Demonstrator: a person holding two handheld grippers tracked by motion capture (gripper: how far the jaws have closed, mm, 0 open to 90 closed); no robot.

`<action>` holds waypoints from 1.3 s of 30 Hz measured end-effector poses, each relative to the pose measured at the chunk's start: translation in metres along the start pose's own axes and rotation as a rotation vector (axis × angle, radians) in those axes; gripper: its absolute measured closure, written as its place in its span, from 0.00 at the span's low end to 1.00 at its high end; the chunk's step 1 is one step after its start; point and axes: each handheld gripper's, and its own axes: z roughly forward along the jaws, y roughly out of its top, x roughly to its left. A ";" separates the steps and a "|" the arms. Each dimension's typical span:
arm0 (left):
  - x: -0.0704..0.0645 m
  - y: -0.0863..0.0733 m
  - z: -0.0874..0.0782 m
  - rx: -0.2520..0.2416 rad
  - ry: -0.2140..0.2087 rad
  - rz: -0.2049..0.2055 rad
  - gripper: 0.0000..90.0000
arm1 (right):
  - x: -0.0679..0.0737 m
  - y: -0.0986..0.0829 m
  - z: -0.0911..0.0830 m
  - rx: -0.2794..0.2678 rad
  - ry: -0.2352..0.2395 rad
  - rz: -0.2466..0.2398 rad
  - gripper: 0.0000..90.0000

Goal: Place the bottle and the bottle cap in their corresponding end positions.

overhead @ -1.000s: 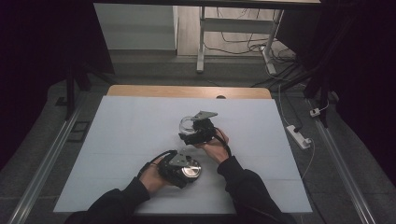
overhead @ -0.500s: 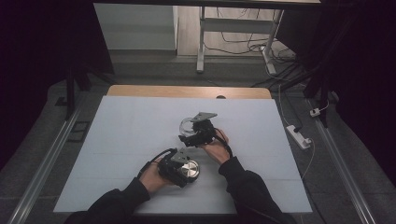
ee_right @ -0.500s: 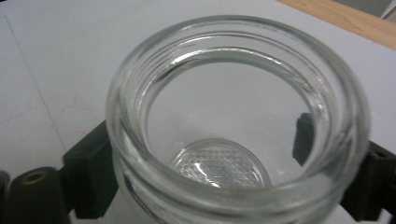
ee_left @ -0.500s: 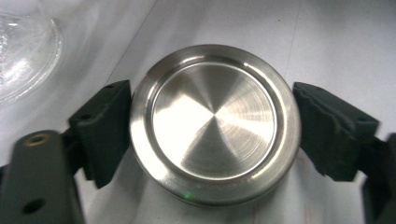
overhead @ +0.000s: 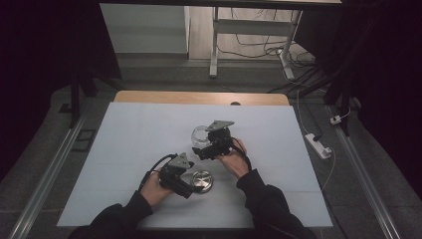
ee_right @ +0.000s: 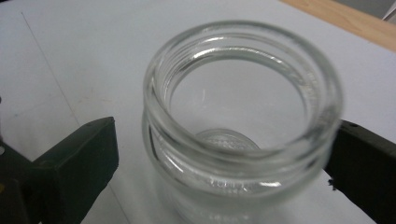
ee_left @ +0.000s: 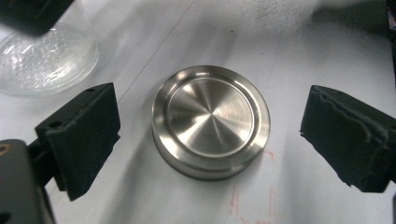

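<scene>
Step in hand, as I read it: getting the metal lid [ee_left: 211, 121] back onto the glass jar [ee_right: 240, 126]. The lid lies flat on the white worktop [overhead: 124, 144], at approx 6 o'clock from centre in the high view, w/ the jar standing upright just past it at approx 12 o'clock from the lid, near but apart.

Left gripper [ee_left: 208, 135]: jaws spread wide, one each side of the lid at 9 and 3 o'clock, neither touching it — a clear gap both sides. So lid not yet picked up.

Right gripper [ee_right: 224, 158]: jaws flank the jar body at 9 and 3 o'clock. The right jaw looks to be against the glass, the left one shows a gap, so can't tell if it's truly clamped; prob. just steadying.

Jar mouth is empty & open, threads visible.

Next move, IMO: left gripper closes on the lid rim, lifts it level, carries it over the jar mouth. Needs the right gripper firm on the jar first, else it'll slide or spin when the lid is turned.
</scene>
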 end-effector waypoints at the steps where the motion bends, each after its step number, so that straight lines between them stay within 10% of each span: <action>1: -0.001 0.000 -0.002 -0.003 -0.001 0.000 0.05 | 0.000 0.000 -0.003 -0.005 0.002 0.006 0.00; 11: -0.001 -0.005 -0.020 -0.041 -0.013 -0.027 0.01 | 0.009 -0.007 -0.027 0.049 0.039 0.030 0.00; 39: -0.010 -0.042 -0.081 -0.059 0.081 -0.099 0.00 | 0.040 -0.027 -0.087 -0.030 0.091 -0.019 0.00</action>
